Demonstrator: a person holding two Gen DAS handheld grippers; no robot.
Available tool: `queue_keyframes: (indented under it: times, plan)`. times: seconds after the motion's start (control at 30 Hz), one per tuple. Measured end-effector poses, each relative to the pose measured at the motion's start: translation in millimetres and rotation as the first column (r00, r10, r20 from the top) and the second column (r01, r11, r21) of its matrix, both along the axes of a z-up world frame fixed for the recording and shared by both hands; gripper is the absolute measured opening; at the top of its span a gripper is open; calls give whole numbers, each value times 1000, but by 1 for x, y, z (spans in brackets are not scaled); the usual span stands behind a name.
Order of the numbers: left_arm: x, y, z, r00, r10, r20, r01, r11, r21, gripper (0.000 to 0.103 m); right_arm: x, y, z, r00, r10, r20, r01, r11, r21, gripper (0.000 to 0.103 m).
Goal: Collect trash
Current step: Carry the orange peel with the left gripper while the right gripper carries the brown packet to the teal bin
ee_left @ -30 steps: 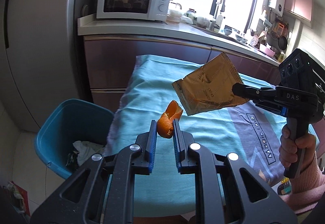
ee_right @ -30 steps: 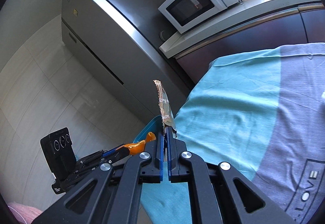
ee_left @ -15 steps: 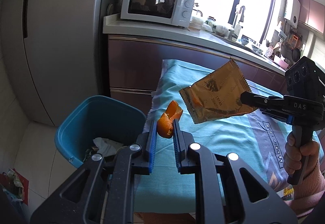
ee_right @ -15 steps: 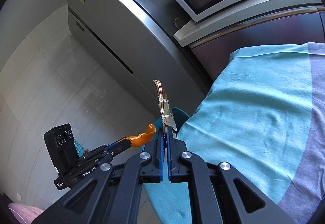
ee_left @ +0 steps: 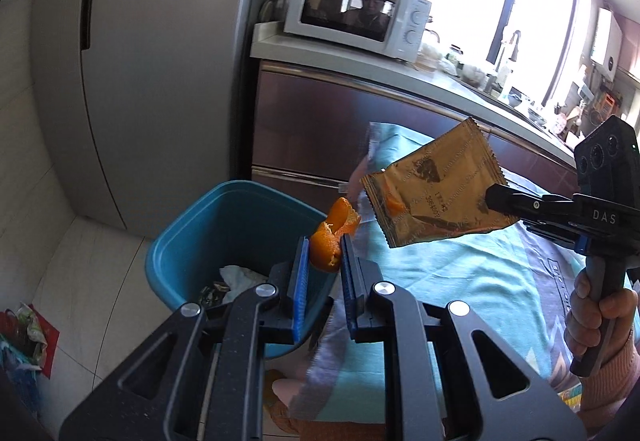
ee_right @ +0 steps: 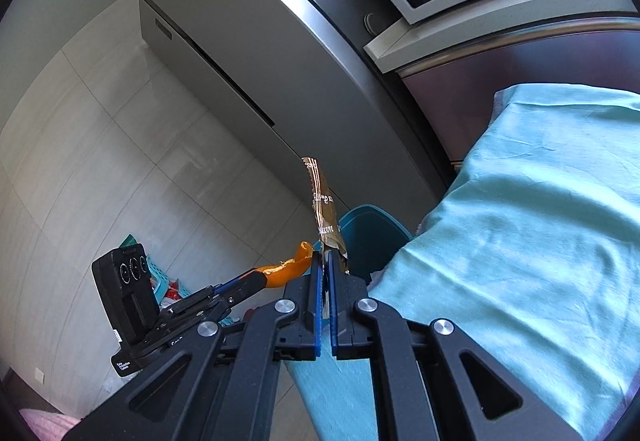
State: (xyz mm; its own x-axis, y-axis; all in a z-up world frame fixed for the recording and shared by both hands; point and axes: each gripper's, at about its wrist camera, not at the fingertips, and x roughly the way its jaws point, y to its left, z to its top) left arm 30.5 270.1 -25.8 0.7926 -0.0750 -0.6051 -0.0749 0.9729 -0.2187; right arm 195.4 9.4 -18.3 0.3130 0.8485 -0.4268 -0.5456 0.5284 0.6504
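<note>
Left tool [ee_left: 325,255] clenched on a curled orange peel scrap [ee_left: 334,237], just ahead of its tips and over the near rim of the blue plastic bin [ee_left: 224,225]. Right tool [ee_right: 325,273] clamped on a flat brown foil wrapper [ee_left: 434,193], standing edge-up beyond its tips, over the teal-clothed worktop [ee_right: 540,221] edge. Step in hand: carrying both to the bin. Next, likely: bring the wrapper over the opening, then let both drop.

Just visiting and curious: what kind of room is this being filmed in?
Most likely a home kitchen: a microwave sits on a counter beside a tall grey fridge, with a tap by the window further along.
</note>
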Motion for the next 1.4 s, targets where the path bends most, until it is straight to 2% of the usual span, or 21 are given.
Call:
queue_keyframes:
  times: [0.47,1.03,1.4]
  plan:
    - [10,30,-25,996,67,-52,-68,998,-18,16,13,29,-10,999,27,-43,-29,999,-35,2]
    - [24,37,-47,988,116,-99,-118,993,-17,16,21,54,-19,997,31,-77,-37,996,-85,2]
    - [38,44,-67,979,143,-143,-150,988,-42,16,29,77,-32,995,36,-96,-50,988,-144,2]
